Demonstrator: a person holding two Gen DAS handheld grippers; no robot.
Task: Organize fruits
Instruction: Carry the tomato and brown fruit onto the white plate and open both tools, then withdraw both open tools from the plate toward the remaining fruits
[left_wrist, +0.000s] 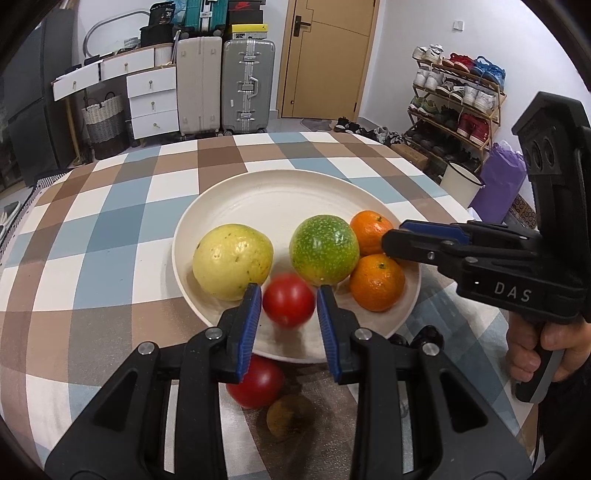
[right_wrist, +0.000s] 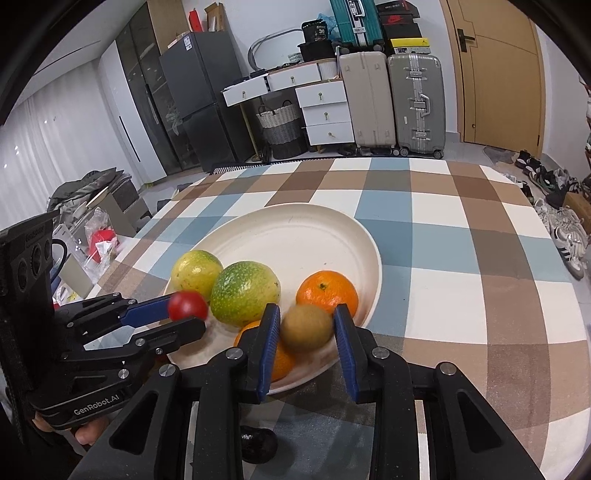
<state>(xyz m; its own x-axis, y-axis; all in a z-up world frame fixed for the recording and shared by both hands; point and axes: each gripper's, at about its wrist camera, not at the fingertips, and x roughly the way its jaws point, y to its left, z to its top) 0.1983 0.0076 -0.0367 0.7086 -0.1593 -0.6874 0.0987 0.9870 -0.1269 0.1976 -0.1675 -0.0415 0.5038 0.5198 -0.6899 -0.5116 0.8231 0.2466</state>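
Checkered cloth on the table (left_wrist: 110, 206), suitcases and a shoe rack way behind, so nothing back there matters to you. What matters is the small red tomato (left_wrist: 288, 300) sitting between the blue pads of your left gripper (left_wrist: 284, 306), right over the near rim of the white plate (left_wrist: 295, 199). It's blurred and there's a sliver of gap on each side, so I can't tell if you're gripping it or have just let go. Same story on your right gripper (right_wrist: 306, 328): a brownish kiwi (right_wrist: 307, 327) between its pads over the plate's near edge, also blurry, grip unclear.

Looks like you're at the drop-off step for both. Just past your left fingertips sit the yellow fruit (left_wrist: 232, 260) and green fruit (left_wrist: 324, 251), with two oranges (left_wrist: 376, 280) off to the right, so the near edge is crowded. The far half of the plate is bare; I'd reach forward before releasing, or stuff could roll off the rim.

Under your left claw, off the plate, a second tomato (left_wrist: 255, 384) and another kiwi (left_wrist: 288, 415) wait.
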